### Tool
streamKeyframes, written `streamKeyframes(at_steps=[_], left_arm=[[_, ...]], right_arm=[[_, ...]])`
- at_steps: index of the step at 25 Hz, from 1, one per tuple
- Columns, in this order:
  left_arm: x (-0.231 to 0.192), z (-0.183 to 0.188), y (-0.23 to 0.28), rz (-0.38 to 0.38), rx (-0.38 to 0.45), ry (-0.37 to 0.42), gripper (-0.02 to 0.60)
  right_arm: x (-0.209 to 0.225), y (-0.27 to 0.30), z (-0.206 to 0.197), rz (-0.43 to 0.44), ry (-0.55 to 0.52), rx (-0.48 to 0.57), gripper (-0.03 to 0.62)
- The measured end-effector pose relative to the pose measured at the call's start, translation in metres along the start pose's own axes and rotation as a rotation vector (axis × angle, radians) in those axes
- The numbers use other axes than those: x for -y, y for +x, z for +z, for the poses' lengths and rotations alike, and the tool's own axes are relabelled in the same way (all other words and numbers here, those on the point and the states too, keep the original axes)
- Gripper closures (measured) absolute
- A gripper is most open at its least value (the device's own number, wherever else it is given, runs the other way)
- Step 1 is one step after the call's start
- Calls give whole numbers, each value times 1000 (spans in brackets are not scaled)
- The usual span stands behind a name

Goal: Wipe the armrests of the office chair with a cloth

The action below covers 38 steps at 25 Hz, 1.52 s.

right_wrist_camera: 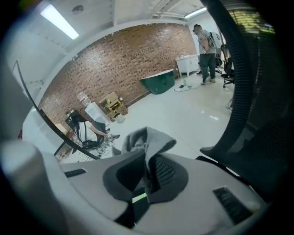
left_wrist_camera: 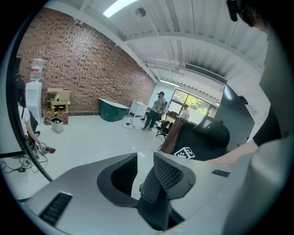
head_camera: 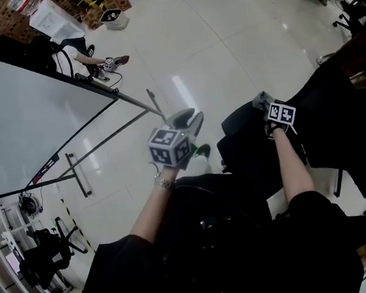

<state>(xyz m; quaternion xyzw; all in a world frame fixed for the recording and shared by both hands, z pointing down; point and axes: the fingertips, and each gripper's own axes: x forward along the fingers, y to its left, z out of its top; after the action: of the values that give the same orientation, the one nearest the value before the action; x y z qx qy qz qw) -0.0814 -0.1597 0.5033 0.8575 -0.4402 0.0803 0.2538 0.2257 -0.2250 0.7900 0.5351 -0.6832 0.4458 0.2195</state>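
Observation:
A black office chair (head_camera: 336,105) stands at the right of the head view, its mesh back (right_wrist_camera: 262,87) filling the right side of the right gripper view. My right gripper (head_camera: 268,106) is held over the chair's front part and is shut on a grey cloth (right_wrist_camera: 146,137), which bunches out above the jaws. In the head view the cloth (head_camera: 258,100) shows as a small grey tuft. My left gripper (head_camera: 190,119) hangs over the floor to the left of the chair, open, with nothing between its pads (left_wrist_camera: 169,173). In the left gripper view the chair (left_wrist_camera: 204,137) shows behind the jaws.
A large whiteboard (head_camera: 22,121) on a wheeled stand (head_camera: 78,175) fills the left. Behind it are a water dispenser (head_camera: 56,20) and a seated person's shoe (head_camera: 112,62). A metal rack (head_camera: 12,260) stands at the lower left. Two people (left_wrist_camera: 158,108) stand far off by more chairs.

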Motion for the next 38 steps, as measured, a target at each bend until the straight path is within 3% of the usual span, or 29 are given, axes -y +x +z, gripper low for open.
streamKeyframes(at_steps=[3, 6, 15, 19, 22, 25, 32, 38], left_arm=[[-9, -2, -8, 30, 7, -10, 476], [-12, -3, -11, 38, 12, -12, 476], [16, -11, 3, -38, -24, 23, 476], [40, -11, 14, -91, -33, 45, 476], [60, -18, 19, -129, -54, 59, 476], [80, -36, 16, -159, -99, 68, 476], [136, -72, 9, -233, -172, 117, 476], [176, -78, 19, -357, -190, 199, 476]], right_arm=[[-7, 0, -9, -7, 47, 69, 576], [-27, -4, -23, 47, 59, 130, 576], [-86, -20, -112, 169, 104, 123, 574], [-136, -20, -169, 274, -36, -36, 575], [-170, -36, -189, 342, -145, -64, 574], [-170, -62, -185, 325, -122, -4, 575], [-140, -157, -111, 223, 49, 197, 576], [-149, -235, -81, 170, 129, 338, 576]])
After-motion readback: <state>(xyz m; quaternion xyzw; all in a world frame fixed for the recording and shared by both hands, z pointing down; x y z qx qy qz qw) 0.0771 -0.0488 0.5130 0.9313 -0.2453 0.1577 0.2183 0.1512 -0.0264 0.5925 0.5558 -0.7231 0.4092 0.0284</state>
